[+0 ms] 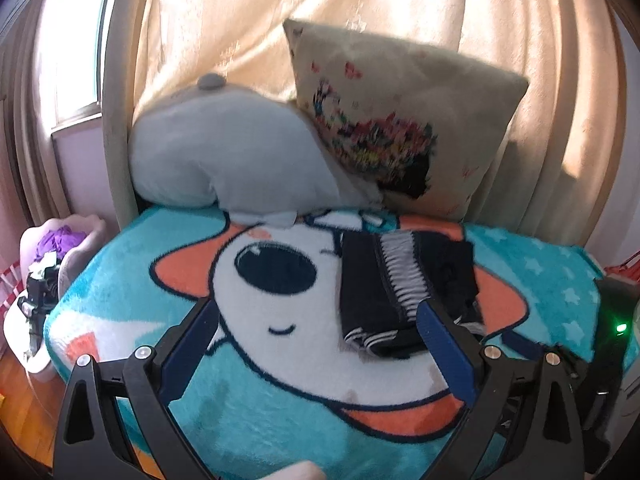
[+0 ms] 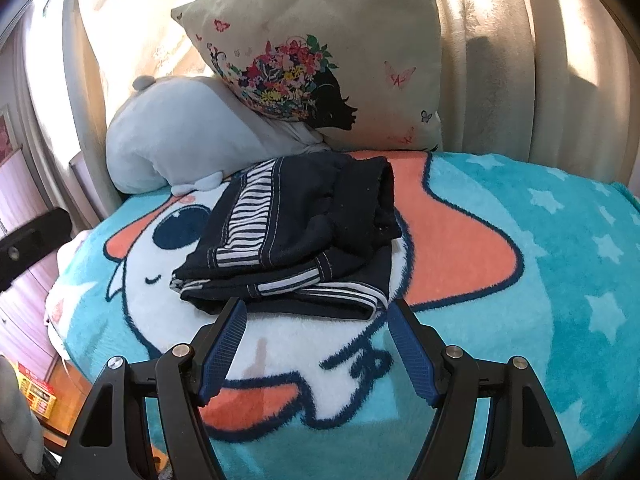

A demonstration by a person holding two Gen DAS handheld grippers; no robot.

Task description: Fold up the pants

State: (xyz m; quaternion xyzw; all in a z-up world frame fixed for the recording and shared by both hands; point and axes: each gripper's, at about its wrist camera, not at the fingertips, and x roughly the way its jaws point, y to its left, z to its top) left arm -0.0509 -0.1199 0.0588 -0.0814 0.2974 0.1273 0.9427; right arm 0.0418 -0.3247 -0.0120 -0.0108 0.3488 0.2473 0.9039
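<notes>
The dark navy pants (image 2: pixel 296 232) with white striped side panels lie folded in a compact stack on the cartoon-dog blanket (image 2: pixel 520 280). They also show in the left wrist view (image 1: pixel 404 284), right of centre. My left gripper (image 1: pixel 316 312) is open and empty, above the blanket; its right finger overlaps the stack's near right edge in the view. My right gripper (image 2: pixel 316 308) is open and empty, its fingertips just short of the stack's near edge, one at each side.
A grey plush pillow (image 2: pixel 184 140) and a cream floral cushion (image 2: pixel 320 60) lean against the curtain behind the pants. A basket with purple cloth (image 1: pixel 60 244) stands on the floor at the left. A dark device with a green light (image 1: pixel 618 326) sits at the right edge.
</notes>
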